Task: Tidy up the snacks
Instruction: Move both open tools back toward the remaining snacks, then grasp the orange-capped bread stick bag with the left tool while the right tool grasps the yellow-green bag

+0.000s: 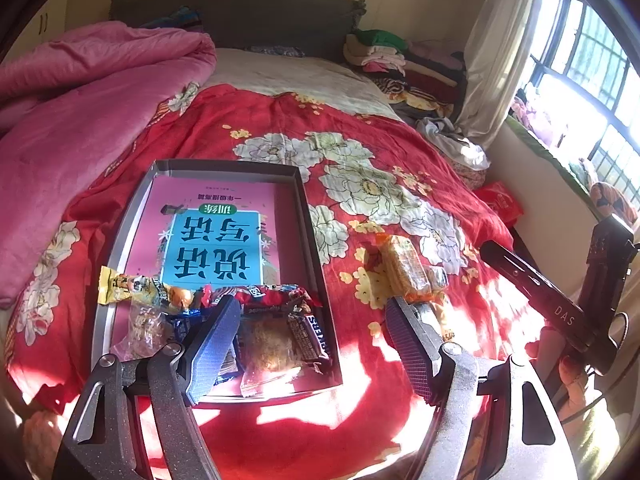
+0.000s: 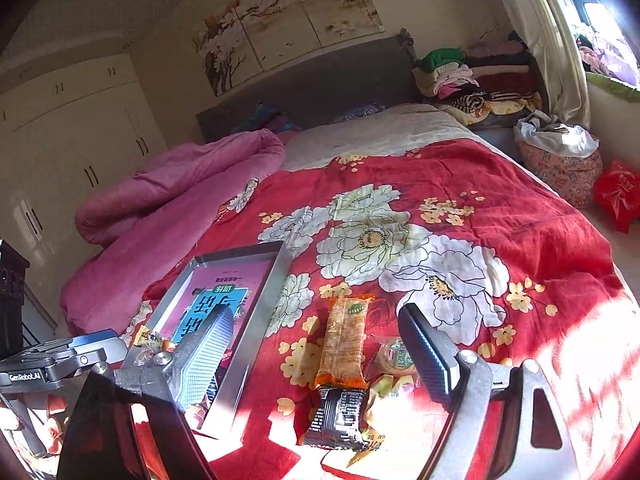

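Spreading across both views is the red floral bedspread (image 2: 460, 184), soft and rumpled, with a plush pink quilt (image 1: 80, 92) heaped at the left. On it sits a shallow grey box lid (image 1: 308, 216), rigid and rectangular, lined with a pink-and-blue booklet (image 1: 216, 236). Its near end already holds crinkly wrapped snacks: a yellow candy packet (image 1: 132, 286), a clear-wrapped round pastry (image 1: 268, 346) and a brown chocolate bar (image 1: 316, 338).

The loose pile lies just right of the lid. The orange wafer pack (image 2: 346, 340) is long and flat, its long axis running away from the right gripper (image 2: 320, 344), between that gripper's spread fingers. Nearer, touching its end, lies a black wrapped bar (image 2: 338, 412), with a round green-labelled cake (image 2: 396, 356) and pale yellow candies (image 2: 386, 390) beside it. The right gripper is released, holding nothing, and seems the nearer tool for the pack; the lid lies to its left.

The left gripper (image 1: 312, 332) is likewise released and empty, poised over the lid's near right corner, the wafer pack just beyond its right finger.
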The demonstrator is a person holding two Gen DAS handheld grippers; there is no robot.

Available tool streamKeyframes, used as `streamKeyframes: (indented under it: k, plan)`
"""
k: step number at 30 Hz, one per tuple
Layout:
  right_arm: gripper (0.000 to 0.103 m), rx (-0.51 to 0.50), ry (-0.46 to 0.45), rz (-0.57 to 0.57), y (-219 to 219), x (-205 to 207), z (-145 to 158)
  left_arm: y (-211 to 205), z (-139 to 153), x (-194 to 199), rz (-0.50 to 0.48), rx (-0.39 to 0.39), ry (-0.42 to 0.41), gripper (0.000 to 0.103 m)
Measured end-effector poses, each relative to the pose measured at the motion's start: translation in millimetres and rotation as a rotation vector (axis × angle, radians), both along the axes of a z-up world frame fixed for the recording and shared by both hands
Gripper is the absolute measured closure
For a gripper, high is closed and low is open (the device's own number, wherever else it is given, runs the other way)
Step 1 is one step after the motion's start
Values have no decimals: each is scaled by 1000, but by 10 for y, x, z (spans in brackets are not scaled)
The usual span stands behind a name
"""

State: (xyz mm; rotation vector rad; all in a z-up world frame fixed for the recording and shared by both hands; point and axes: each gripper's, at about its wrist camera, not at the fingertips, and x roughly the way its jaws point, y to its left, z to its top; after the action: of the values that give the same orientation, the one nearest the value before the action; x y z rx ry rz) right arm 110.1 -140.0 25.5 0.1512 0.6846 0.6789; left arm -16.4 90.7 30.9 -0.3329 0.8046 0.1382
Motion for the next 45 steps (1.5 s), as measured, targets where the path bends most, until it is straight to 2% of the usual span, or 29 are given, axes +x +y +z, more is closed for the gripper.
streamKeyframes:
  k: [7,14,23,30,41,45]
  plan:
    - [19,-30,11,-63,-209,69,-24,-95,-12,63,-22,-5,6,26]
    - [19,-19,34,-104,-387,155,-38,-250,-63,141,-56,5,29,26]
    - [19,-39,98,-106,-482,248,-151,-443,-178,249,-99,15,71,26]
    - [19,-125,173,-67,-379,276,-355,-578,-275,324,-131,17,102,26]
    - [19,-332,214,15,-93,233,-678,-594,-375,414,-139,15,129,26]
    - [27,-393,221,39,-13,222,-787,-579,-408,482,-138,10,134,26]
